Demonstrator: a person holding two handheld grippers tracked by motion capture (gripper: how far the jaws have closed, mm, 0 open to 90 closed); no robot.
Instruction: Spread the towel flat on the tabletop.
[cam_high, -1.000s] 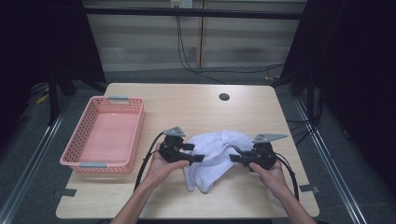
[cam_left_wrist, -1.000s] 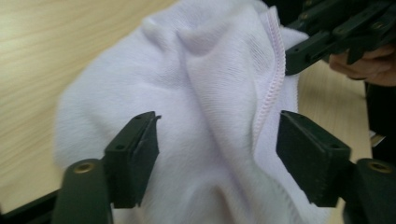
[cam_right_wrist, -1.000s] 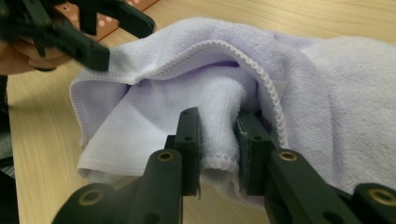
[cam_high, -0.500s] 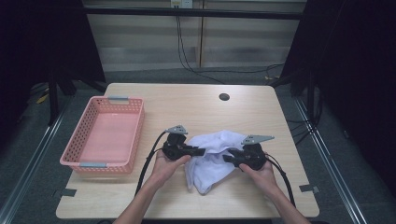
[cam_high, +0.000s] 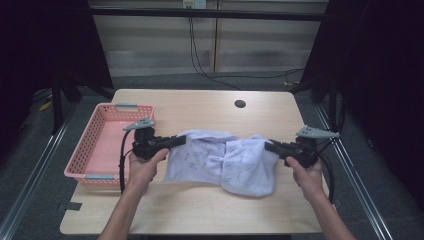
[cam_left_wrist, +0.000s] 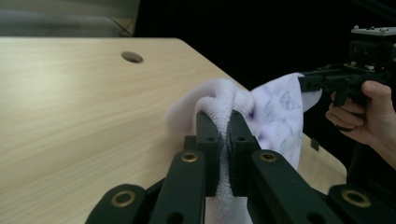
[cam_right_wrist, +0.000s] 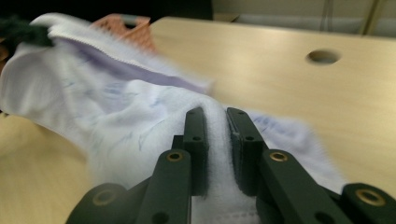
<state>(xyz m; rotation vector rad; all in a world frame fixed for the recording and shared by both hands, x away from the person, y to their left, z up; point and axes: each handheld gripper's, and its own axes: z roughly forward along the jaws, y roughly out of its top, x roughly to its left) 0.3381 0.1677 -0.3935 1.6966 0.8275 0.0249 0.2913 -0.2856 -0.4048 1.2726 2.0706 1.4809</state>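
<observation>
Left gripper view, jaws: the left gripper (cam_left_wrist: 223, 140) at bottom center is clenched on a thick fold of the white towel (cam_left_wrist: 271, 107), which bulges up between and above the two black jaws.
Right gripper view, jaws: the right gripper (cam_right_wrist: 217, 144) at bottom center is clenched on another fold of the towel (cam_right_wrist: 102, 107), the cloth pinched in the narrow gap between its jaws.
Towel, high view: the towel (cam_high: 225, 160) hangs stretched between the two grippers across the middle of the frame, a white cloth with faint blue markings; its upper edge runs from one gripper to the other and its lower part sags toward the table, lowest at the right.
Left gripper, high view: the left gripper (cam_high: 176, 142) sits left of center, held in the left hand (cam_high: 142, 165), its tip at the towel's left end, with a black cable trailing down beside the wrist.
Right gripper, high view: the right gripper (cam_high: 272, 147) sits right of center, held in the right hand (cam_high: 306, 172), its tip at the towel's right end.
Basket: a pink basket (cam_high: 82, 165) stands at the left of the frame, just beside the left gripper.
Table: a light wooden table (cam_high: 210, 107) with a dark round hole (cam_high: 240, 104) in its upper middle part.
</observation>
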